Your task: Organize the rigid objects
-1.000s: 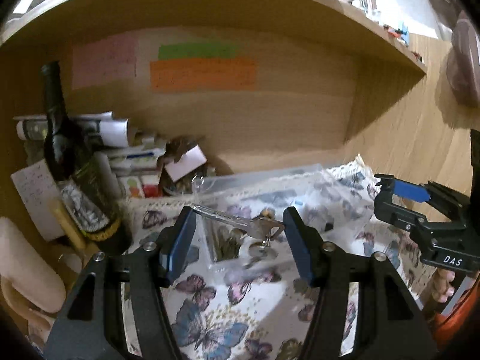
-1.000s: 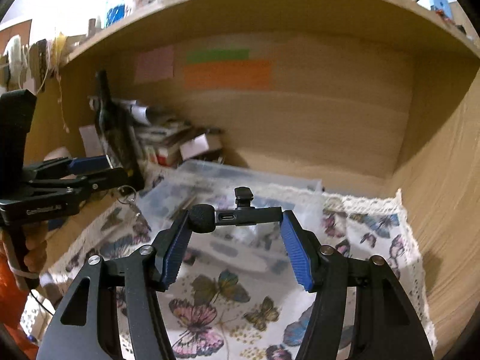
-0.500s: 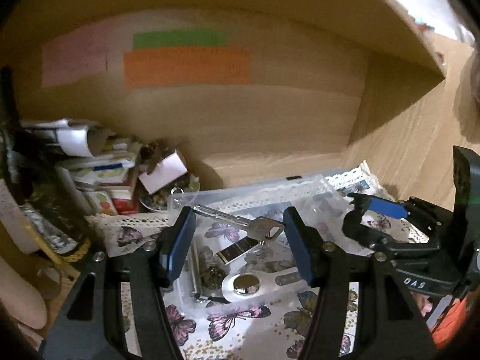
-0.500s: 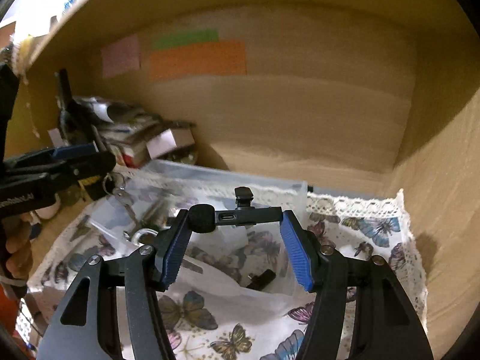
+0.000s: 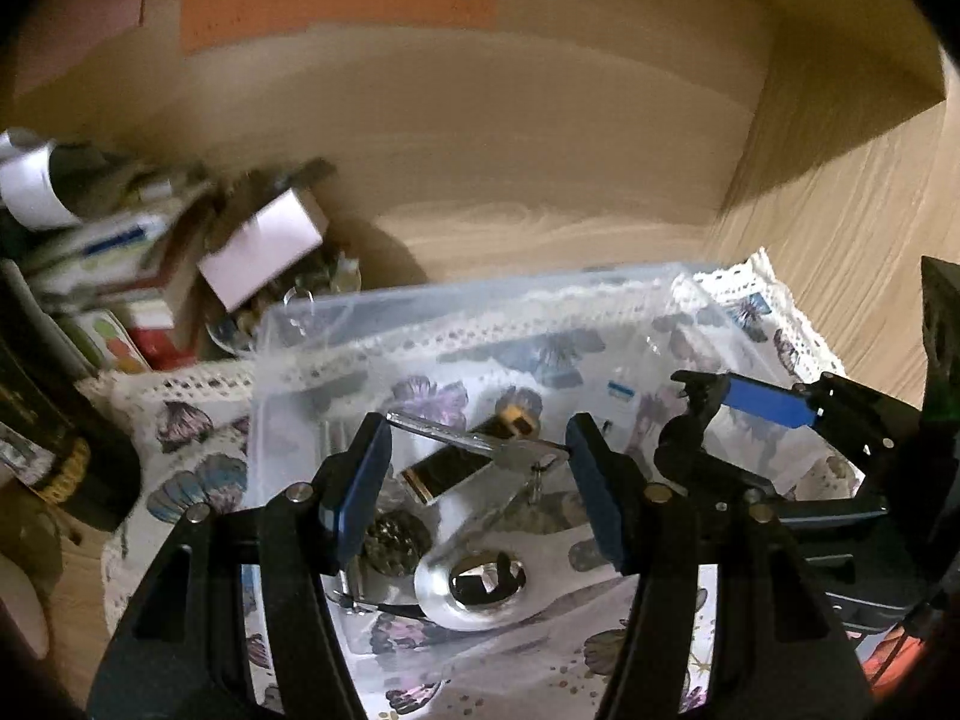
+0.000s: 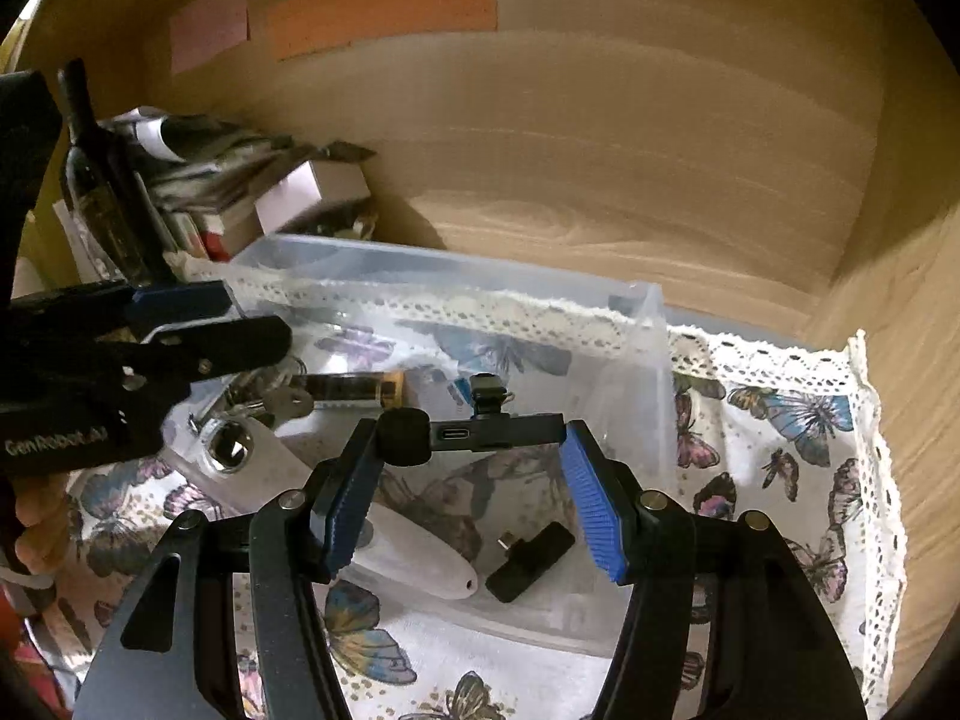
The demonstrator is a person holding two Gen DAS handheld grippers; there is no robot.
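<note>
My left gripper (image 5: 477,450) is shut on a silver key (image 5: 474,441) and holds it over a clear plastic box (image 5: 420,306). My right gripper (image 6: 471,441) is shut on a small black wireless microphone (image 6: 474,432) with a USB-C port, above the same box (image 6: 651,324). In the box lie a white oval device with a shiny round button (image 5: 474,585), a black and gold battery (image 6: 354,387), a small black adapter (image 6: 531,558) and other small metal parts. The left gripper also shows in the right wrist view (image 6: 198,330).
The box sits on a butterfly-print cloth (image 6: 786,420) inside a wooden shelf nook. A dark wine bottle (image 6: 99,180), stacked papers and small boxes (image 5: 264,243) crowd the left side. Coloured sticky notes (image 6: 384,6) hang on the back wall.
Both grippers have moved forward and down over the clear box, still holding the key and the microphone. The box's contents now lie directly below the fingers.
</note>
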